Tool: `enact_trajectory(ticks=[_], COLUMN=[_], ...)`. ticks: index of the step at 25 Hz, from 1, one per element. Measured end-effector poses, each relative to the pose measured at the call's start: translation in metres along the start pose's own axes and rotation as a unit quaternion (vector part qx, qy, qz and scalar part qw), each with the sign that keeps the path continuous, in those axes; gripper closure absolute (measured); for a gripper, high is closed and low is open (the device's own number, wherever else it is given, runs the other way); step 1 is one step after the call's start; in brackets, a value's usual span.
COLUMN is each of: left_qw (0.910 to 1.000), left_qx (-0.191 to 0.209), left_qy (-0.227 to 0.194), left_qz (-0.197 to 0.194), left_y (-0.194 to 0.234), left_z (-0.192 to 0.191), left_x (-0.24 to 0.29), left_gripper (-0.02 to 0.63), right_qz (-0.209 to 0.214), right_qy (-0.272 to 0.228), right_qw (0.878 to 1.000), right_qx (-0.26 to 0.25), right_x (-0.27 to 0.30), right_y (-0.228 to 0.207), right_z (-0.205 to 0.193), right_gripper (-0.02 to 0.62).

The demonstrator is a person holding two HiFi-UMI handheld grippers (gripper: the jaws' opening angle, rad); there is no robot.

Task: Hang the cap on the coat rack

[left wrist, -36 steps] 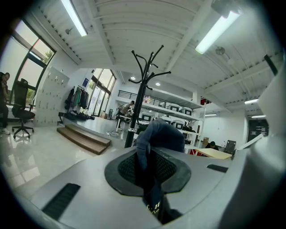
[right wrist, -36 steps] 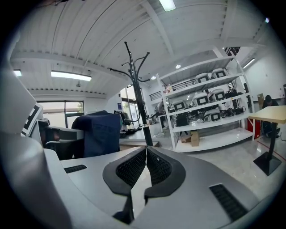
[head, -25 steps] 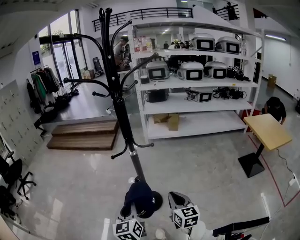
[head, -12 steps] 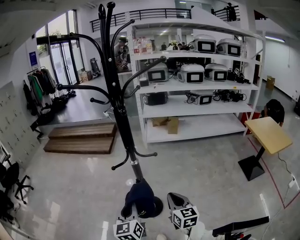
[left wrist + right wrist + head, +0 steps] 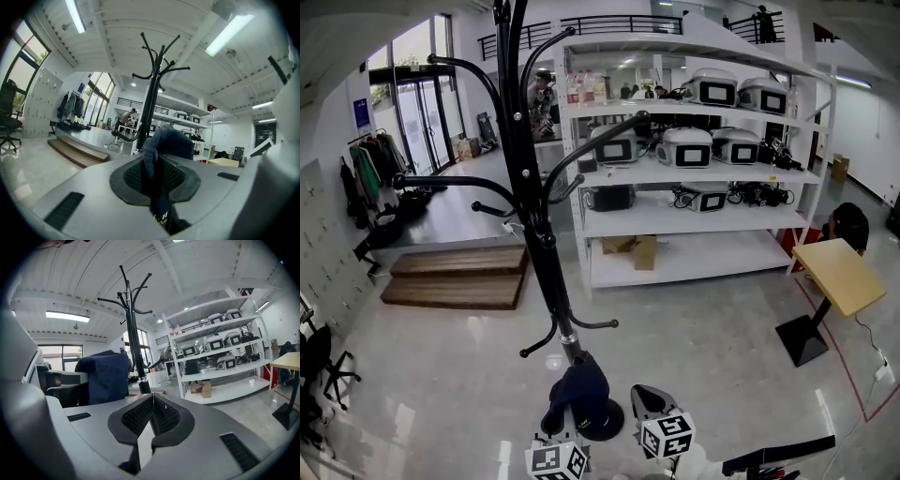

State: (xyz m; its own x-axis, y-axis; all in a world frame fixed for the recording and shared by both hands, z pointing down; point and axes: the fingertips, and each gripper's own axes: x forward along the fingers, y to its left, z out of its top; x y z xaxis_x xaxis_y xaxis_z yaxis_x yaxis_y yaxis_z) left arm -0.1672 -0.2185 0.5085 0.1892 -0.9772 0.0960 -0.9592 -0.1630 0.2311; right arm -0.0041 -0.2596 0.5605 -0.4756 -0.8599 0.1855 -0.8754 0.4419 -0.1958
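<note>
- Far left, brown wooden steps (image 5: 455,277) border a wide stretch of bare, glossy grey floor (image 5: 422,375).
- The left claw (image 5: 570,429) is clenched on the dark navy fabric cap (image 5: 579,392), a soft crumpled mound held low, just in front of the rack's base.
- The tall black metal coat rack (image 5: 534,216) spreads curved hooks. The head view crops its top; the left gripper view shows the whole crown.
- The right claw (image 5: 649,405) is clenched with nothing between its jaws.
- White shelving (image 5: 694,202) and a tan wooden desk (image 5: 839,272) stand well to the right.
</note>
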Motion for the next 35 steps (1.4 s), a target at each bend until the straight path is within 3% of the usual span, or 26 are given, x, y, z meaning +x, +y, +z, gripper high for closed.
enact_trajectory(ticks=[11,15,22,35], left_qw=[0.9973,0.9918,0.9836,0.9595], left_qx=[0.04,0.064,0.088,0.13], left_qy=[-0.061,-0.106,-0.15,-0.242], left_qz=[0.012,0.031,0.046,0.061], left_y=[-0.015,-0.014,-0.013,-0.037], left_z=[0.049,0.084,0.135,0.216], left_x=[0.02,0.014,0.012,-0.009], left_gripper=[0.577,0.577,0.577,0.577], right_qz=[0.038,0.051,0.068,0.071], right_qy=[0.016,0.027,0.018,0.015], right_qw=[0.999,0.998,0.997,0.997], right_qx=[-0.012,-0.004,-0.007,-0.003], right_x=[0.02,0.021,0.027,0.024], right_y=[-0.011,-0.013,-0.008,-0.008], right_z=[0.011,0.007,0.015,0.017], right_gripper=[0.58,0.581,0.58,0.581])
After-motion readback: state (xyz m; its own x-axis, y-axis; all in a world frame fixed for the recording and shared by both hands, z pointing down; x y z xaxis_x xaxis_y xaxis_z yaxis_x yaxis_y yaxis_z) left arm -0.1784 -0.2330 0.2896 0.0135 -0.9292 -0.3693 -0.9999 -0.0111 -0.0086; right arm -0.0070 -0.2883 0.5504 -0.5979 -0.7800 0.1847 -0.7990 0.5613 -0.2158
